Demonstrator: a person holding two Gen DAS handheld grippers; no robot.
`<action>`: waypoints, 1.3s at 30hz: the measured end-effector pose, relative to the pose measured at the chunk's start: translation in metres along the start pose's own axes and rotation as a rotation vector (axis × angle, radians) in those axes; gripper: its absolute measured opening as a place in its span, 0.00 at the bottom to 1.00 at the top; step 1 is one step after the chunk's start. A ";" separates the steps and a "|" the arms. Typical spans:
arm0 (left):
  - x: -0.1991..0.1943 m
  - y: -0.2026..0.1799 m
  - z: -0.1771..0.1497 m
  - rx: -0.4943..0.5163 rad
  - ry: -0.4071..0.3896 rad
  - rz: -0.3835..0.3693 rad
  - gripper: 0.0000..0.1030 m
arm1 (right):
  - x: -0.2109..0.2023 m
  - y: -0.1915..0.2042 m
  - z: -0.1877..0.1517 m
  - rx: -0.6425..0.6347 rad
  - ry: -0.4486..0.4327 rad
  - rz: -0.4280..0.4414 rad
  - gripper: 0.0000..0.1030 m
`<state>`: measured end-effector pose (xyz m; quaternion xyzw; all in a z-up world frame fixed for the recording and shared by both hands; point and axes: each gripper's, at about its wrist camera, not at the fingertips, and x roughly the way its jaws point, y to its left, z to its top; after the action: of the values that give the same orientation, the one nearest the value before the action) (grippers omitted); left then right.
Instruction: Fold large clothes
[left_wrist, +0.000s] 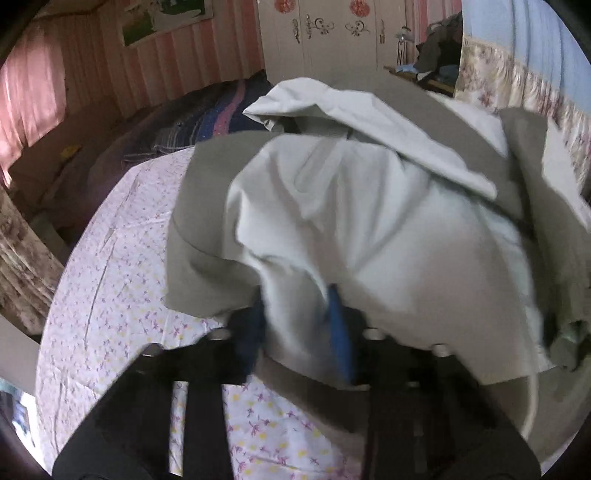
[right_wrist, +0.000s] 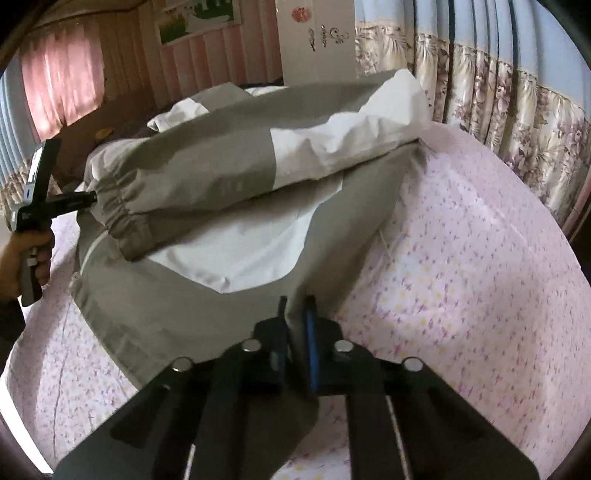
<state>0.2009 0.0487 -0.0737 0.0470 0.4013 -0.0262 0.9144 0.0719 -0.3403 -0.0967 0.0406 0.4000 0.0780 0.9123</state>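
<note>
Jacket: large grey-and-white fabric jacket (right_wrist: 229, 206) lies on the floral bedsheet (right_wrist: 480, 258), sleeve folded across.
Left gripper (left_wrist: 295, 306): pinching white cloth.
Right gripper (right_wrist: 295, 317): clamped on grey hem.
Risk: thin hem may slip; uneven pulling could undo the sleeve fold.

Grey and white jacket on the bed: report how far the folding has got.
Done: one elastic-cuffed sleeve of the grey and white jacket already lies across its body. In hand: the left gripper and the right gripper are both shut on jacket fabric, lifting it off the floral bedsheet. Left: the jacket is still bulky and rumpled, not a flat, compact fold.
</note>
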 end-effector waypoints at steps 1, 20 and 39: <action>-0.005 0.000 -0.001 -0.001 -0.002 -0.014 0.17 | -0.002 0.000 0.001 -0.008 -0.011 -0.006 0.02; -0.177 -0.081 -0.069 -0.023 -0.040 -0.298 0.00 | -0.066 -0.105 0.054 -0.011 -0.175 -0.269 0.01; -0.113 -0.026 -0.125 -0.054 0.140 -0.043 0.97 | -0.057 -0.139 -0.011 0.126 -0.036 -0.133 0.64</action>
<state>0.0310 0.0376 -0.0762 0.0151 0.4657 -0.0318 0.8842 0.0414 -0.4866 -0.0818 0.0728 0.3895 -0.0087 0.9181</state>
